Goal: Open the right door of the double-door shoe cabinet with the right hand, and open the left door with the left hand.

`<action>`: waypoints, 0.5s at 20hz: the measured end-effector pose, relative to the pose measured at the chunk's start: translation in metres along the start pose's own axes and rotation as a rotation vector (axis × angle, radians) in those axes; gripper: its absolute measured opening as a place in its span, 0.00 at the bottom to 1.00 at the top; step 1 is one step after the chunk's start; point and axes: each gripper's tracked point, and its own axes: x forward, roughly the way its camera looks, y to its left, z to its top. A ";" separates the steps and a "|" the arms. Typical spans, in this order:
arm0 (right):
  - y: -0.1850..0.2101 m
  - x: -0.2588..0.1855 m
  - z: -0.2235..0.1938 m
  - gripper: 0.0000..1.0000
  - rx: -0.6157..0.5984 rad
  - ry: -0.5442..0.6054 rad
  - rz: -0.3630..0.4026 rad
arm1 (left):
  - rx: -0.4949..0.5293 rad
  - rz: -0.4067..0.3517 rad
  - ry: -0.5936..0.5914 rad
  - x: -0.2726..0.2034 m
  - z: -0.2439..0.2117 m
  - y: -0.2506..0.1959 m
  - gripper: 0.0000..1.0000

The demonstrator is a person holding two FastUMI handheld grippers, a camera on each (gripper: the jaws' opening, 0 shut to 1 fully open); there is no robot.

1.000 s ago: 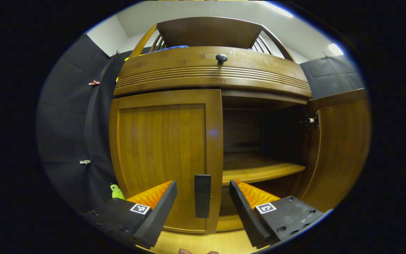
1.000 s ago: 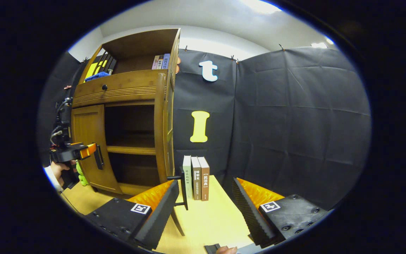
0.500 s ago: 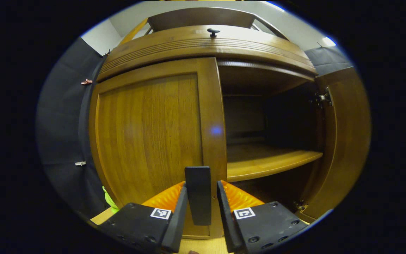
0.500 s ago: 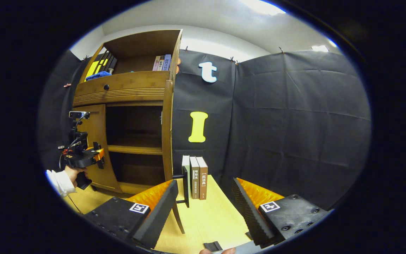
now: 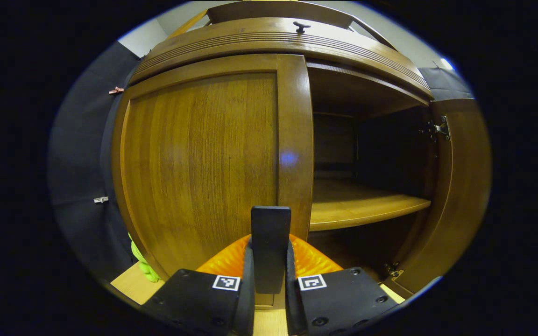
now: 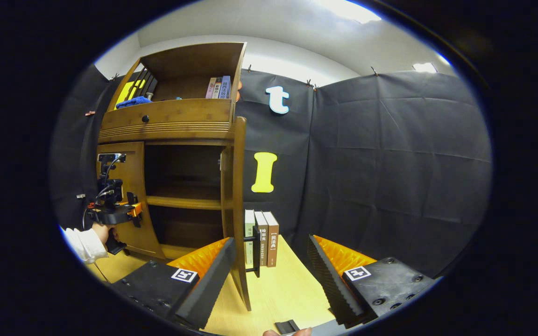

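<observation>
Left tool [image 5: 269, 298] clamps door handle [image 5: 270, 242] — right tool [image 6: 269, 275] wide apart.

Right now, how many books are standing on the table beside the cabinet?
3, upright in a row on the table just right of the open right door: a pale book, a middle book and a brown book. The door may hide more.
</observation>
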 end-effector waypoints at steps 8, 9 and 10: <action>0.046 -0.008 0.011 0.98 -0.028 -0.016 0.051 | -0.007 -0.073 0.021 -0.063 -0.008 0.012 0.27; 0.053 -0.007 0.013 0.98 -0.020 -0.017 0.060 | -0.010 -0.081 0.024 -0.072 -0.009 0.016 0.27; 0.060 -0.006 0.015 0.98 -0.011 -0.016 0.069 | -0.012 -0.089 0.028 -0.081 -0.011 0.019 0.27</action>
